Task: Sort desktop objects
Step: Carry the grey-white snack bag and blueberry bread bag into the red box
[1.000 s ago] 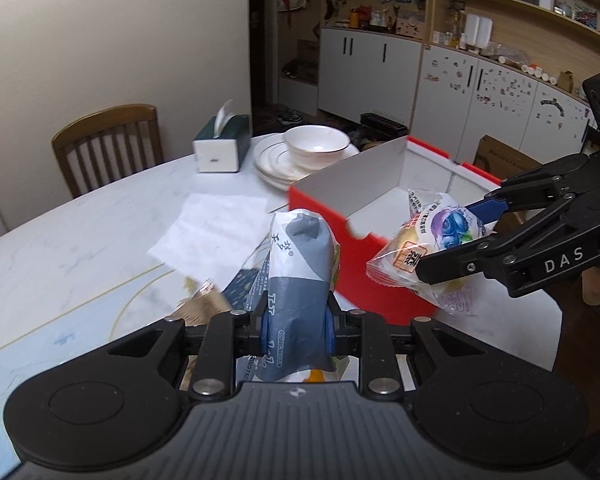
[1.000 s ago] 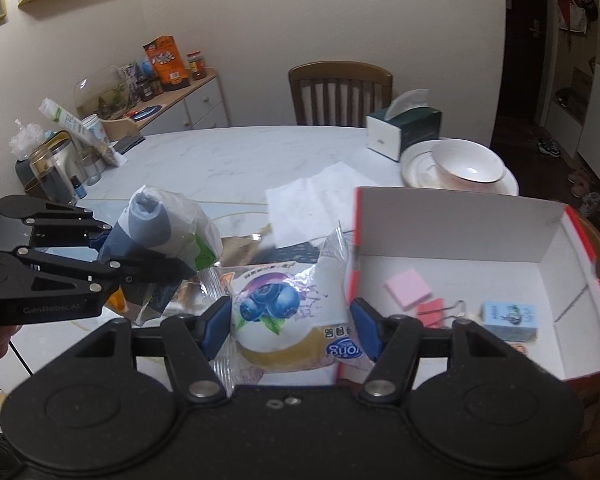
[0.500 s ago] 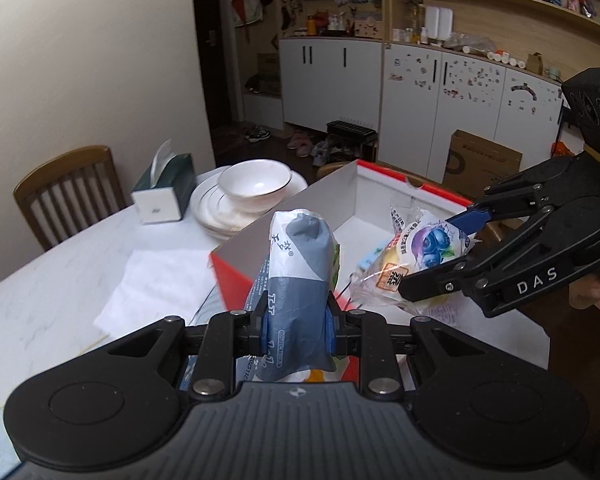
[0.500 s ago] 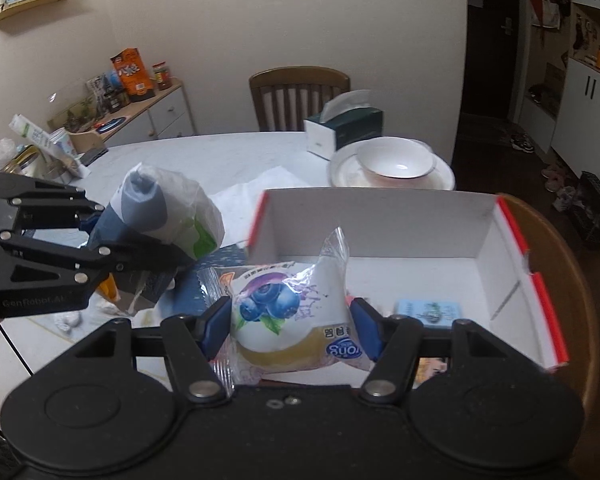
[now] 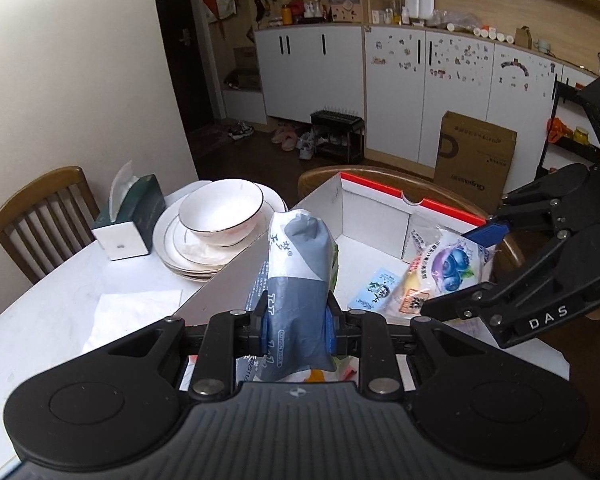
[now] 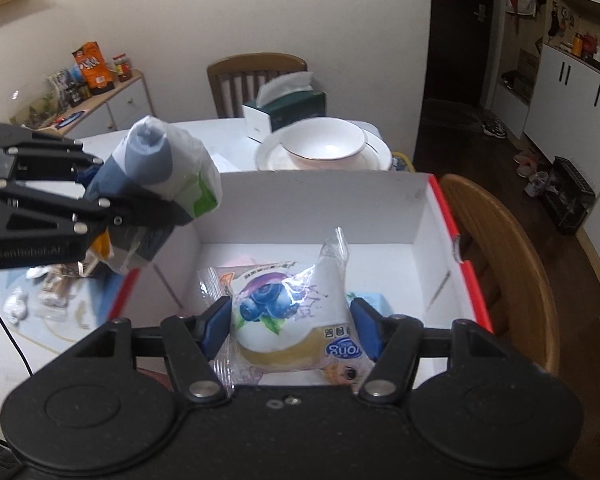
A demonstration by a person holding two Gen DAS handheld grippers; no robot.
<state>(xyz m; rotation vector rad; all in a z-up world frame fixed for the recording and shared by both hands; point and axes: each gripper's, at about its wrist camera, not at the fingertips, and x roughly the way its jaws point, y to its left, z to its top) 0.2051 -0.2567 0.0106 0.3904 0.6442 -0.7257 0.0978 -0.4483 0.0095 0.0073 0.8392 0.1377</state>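
My left gripper (image 5: 296,322) is shut on a grey and white tissue pack (image 5: 300,276) and holds it above the near left wall of the red and white box (image 5: 376,196). It also shows in the right wrist view (image 6: 160,176). My right gripper (image 6: 292,322) is shut on a clear blueberry bread packet (image 6: 288,312) and holds it over the inside of the box (image 6: 440,216). The packet also shows in the left wrist view (image 5: 444,268). A small light blue packet (image 5: 380,290) lies on the box floor.
A white bowl on stacked plates (image 5: 220,216) and a green tissue box (image 5: 130,216) stand behind the box. A white paper sheet (image 5: 136,312) lies on the table. Wooden chairs (image 6: 500,248) stand at the table's edges. Loose wrappers (image 6: 52,288) lie left of the box.
Both grippers have moved with their loads from beside the box to over it. The box now fills the middle of both views.
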